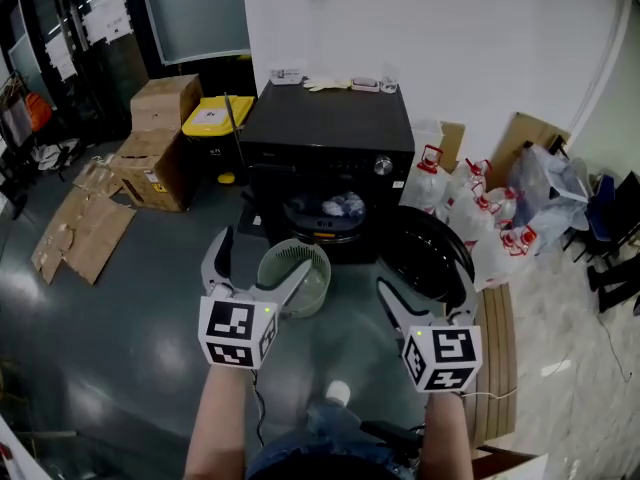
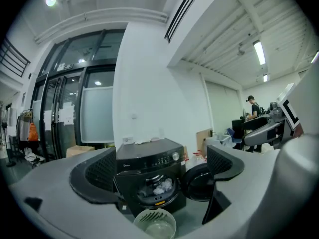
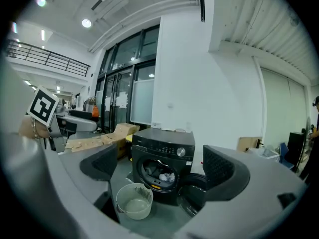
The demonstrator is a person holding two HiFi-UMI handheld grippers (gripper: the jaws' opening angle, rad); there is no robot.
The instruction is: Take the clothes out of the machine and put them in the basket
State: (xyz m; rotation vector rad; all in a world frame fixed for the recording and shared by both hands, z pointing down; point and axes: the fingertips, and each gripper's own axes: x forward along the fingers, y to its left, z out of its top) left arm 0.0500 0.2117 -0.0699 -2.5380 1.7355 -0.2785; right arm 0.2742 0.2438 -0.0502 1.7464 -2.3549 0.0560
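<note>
- Nearest the camera, low in the head view, the left claw (image 1: 265, 252) is held out with its jaws wide apart. Its own view shows nothing between them, just open air.
- Same story lower right: the right claw (image 1: 425, 286) has its jaws spread and holds nothing.
- Both claws hang over the grey floor (image 1: 150, 338), well short of anything they need to grab.
- Just beyond the left claw, centre frame, the pale round basket (image 1: 318, 268) stands upright on the floor. I can't make out any clothes inside; it looks empty.
- To its right, the machine's round door (image 1: 428, 253) is swung fully open, so that step is out of the way.
- Right behind the basket sits the black machine (image 1: 330, 128), its drum mouth facing us.
- And there's the target: the clothes (image 1: 340, 206), a pale crumpled bundle lying inside the drum, upper centre of the frame.
- Farther off, cardboard boxes (image 1: 160, 148) sit upper left and plastic bags (image 1: 490, 218) are piled upper right, off to either side of the machine.
- By my reading the job has barely begun. The door is open and the basket is in place, but every garment is still in the machine.
- What's left is to reach in, clamp the bundle, carry it back and drop it in the basket.
</note>
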